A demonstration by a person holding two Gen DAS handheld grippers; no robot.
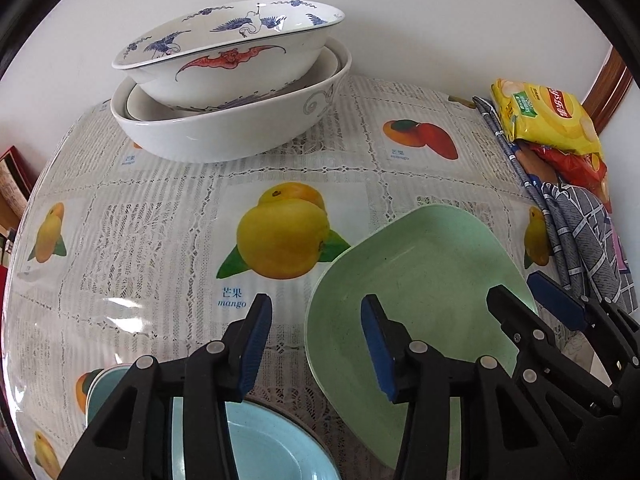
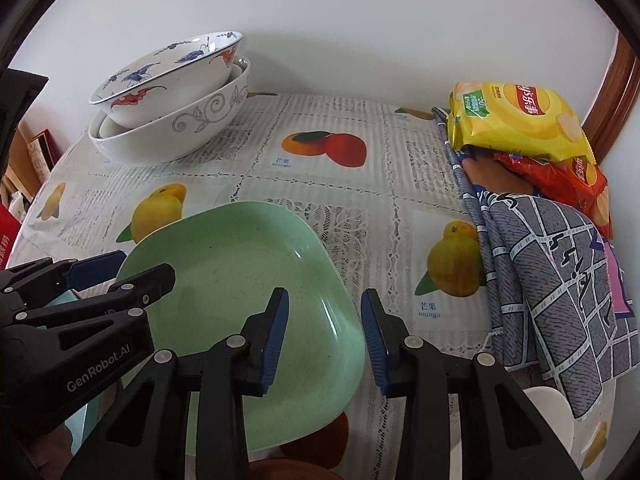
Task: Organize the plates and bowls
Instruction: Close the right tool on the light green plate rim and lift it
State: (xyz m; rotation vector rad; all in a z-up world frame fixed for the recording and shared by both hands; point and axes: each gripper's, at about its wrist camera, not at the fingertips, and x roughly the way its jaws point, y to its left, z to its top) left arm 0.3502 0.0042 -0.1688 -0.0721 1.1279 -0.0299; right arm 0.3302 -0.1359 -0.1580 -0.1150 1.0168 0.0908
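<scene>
- right gripper: jaws apart, straddling green plate right rim; sink deeper, then clamp.
- left gripper: jaws apart over plate's left rim, nothing pinched.
- blue plate beneath left gripper; avoid it.

Light blue plate cut off by bottom edge of left wrist view, partly covered by left gripper arms. Green plate near edge hidden behind right gripper body. Small bowl nested inside white bowl mostly hidden by crane-patterned bowl. Brown dish at bottom edge barely seen. White object lower right cut off, unidentifiable. Red packet largely covered by yellow chip bag.
</scene>
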